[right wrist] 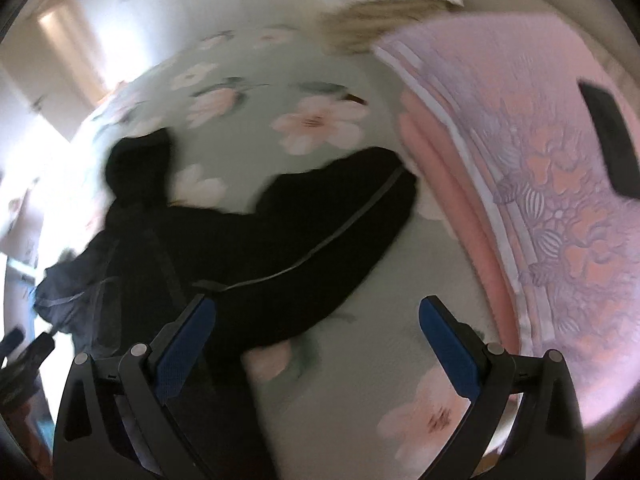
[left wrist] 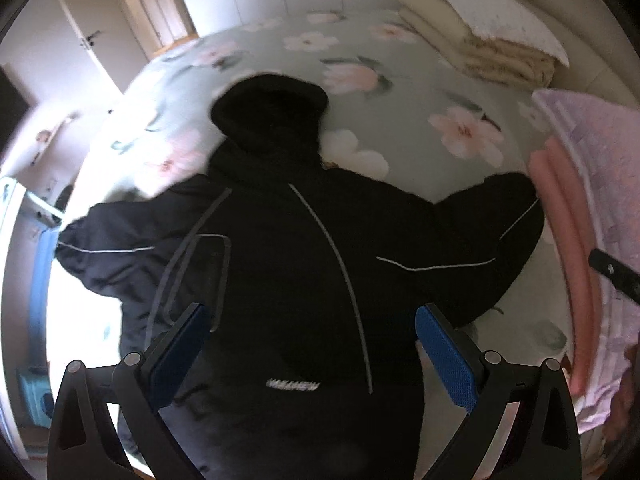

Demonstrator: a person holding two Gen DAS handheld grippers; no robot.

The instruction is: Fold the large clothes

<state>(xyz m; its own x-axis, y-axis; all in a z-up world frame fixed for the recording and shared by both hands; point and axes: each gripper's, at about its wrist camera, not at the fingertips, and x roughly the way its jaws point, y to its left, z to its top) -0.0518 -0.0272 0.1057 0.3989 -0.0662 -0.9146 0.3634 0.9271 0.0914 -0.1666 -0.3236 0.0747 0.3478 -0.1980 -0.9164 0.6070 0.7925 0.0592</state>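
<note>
On the flowered bed (left wrist: 420, 92) we see the black jacket (left wrist: 288, 264) spread flat, hood away from us. Our left gripper (left wrist: 312, 344) hangs wide above its body; our right gripper (right wrist: 316, 340), also wide and empty, is nearer the right sleeve (right wrist: 320, 216).

jacket (left wrist: 288, 264): black matt cloth, grey glossy piping | bedsheet (left wrist: 408, 92): smooth floral cloth | quilt (right wrist: 560, 184): pink patterned cloth | gripper pads (left wrist: 448, 360): blue textured plastic

Jacket (left wrist: 280, 260) hem cut off below; chest logo (left wrist: 293, 385) blurred, possibly lettering.
</note>
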